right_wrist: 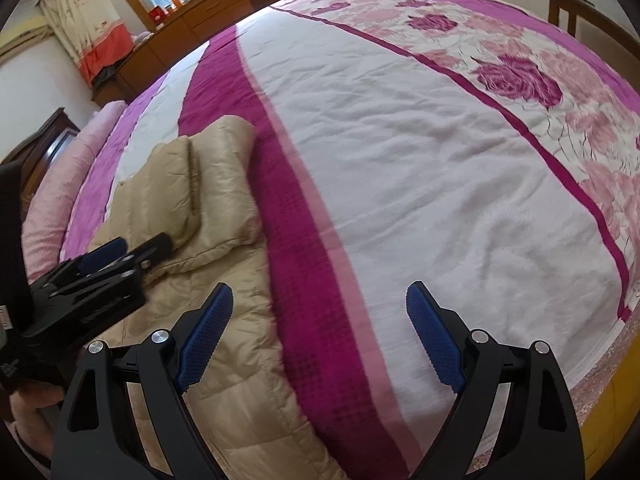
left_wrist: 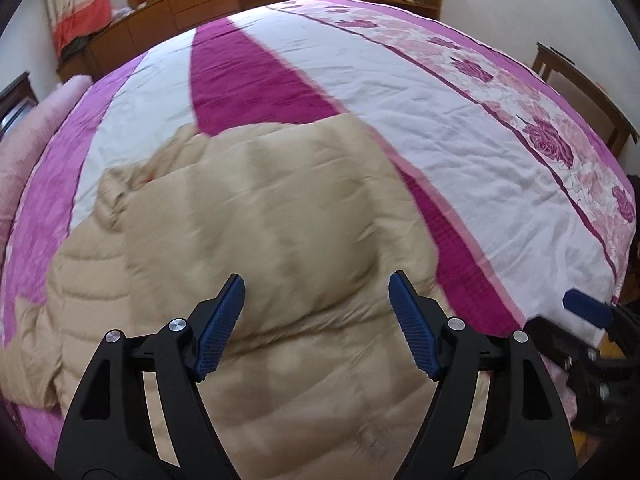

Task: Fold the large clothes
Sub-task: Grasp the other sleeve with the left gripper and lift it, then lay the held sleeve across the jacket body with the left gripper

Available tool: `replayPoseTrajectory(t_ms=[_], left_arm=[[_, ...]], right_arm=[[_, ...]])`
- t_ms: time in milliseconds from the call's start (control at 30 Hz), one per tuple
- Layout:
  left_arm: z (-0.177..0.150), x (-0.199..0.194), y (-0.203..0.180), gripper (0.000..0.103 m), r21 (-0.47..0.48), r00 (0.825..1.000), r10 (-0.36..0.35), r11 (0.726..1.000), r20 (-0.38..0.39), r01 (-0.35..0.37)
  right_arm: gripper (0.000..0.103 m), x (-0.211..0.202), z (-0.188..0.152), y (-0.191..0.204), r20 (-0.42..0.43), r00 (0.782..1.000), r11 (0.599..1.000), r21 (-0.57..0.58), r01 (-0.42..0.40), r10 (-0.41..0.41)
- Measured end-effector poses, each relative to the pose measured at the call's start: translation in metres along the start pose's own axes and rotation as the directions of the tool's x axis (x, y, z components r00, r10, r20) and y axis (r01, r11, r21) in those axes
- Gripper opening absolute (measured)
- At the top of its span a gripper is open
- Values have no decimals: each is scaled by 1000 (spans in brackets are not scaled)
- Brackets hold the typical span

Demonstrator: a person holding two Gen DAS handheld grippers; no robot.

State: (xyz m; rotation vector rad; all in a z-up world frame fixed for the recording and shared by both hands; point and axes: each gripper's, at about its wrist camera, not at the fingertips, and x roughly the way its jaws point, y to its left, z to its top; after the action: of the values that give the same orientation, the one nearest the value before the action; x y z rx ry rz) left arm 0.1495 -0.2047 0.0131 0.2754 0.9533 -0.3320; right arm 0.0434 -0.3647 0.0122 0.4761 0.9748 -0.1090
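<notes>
A beige quilted down jacket (left_wrist: 256, 220) lies partly folded on the bed, near its front left edge. My left gripper (left_wrist: 316, 284) is open and empty, hovering just above the jacket's middle. In the right wrist view the jacket (right_wrist: 208, 208) lies to the left, with a folded part on top at its far end. My right gripper (right_wrist: 320, 294) is open and empty, over the jacket's right edge and the magenta stripe of the bedspread. The left gripper also shows in the right wrist view (right_wrist: 108, 256), and the right gripper's blue pad at the edge of the left wrist view (left_wrist: 586, 308).
The bed carries a white, magenta and rose-patterned bedspread (left_wrist: 400, 92). A pink pillow (left_wrist: 24, 152) lies at the left. A wooden cabinet (left_wrist: 240, 0) and window stand behind the bed. A wooden chair (left_wrist: 580, 88) stands at the right.
</notes>
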Motion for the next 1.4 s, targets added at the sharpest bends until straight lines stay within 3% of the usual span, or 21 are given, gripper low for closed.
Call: replayPoseTrajectory(t_ms=[133, 167, 300, 400, 667, 900, 1200, 1367, 1400], left_arm=[[1, 33, -11, 72, 29, 997, 70, 997, -22, -69], [0, 35, -11, 67, 32, 996, 83, 996, -17, -82], [-1, 30, -7, 25, 66, 995, 100, 993, -9, -99], [3, 14, 7, 14, 30, 998, 58, 998, 1, -58], [9, -52, 70, 13, -80, 994, 28, 997, 102, -20], [-16, -82, 151, 13, -216, 993, 57, 976, 102, -33], [-81, -49, 228, 13, -384, 998, 58, 921, -16, -59], [-108, -32, 255, 24, -441, 998, 54, 895, -43, -67], [-113, -30, 260, 33, -452, 997, 63, 889, -48, -78]], right_arm=[[86, 10, -3, -4, -23, 1000, 1000, 6, -19, 19], [86, 11, -4, -4, -27, 999, 1000, 5, -22, 22], [86, 17, -7, -1, -39, 999, 999, -9, -34, 34], [86, 18, -8, 3, -37, 998, 999, -13, -45, 45], [86, 17, -4, 21, -19, 998, 997, -50, -53, 53], [86, 25, -2, 49, -22, 998, 994, -89, -65, 64], [86, 44, 12, 87, -7, 1000, 985, -172, -30, 29], [86, 61, 25, 96, -1, 1000, 980, -197, 15, -15], [86, 65, 26, 97, -1, 1000, 980, -198, 23, -24]])
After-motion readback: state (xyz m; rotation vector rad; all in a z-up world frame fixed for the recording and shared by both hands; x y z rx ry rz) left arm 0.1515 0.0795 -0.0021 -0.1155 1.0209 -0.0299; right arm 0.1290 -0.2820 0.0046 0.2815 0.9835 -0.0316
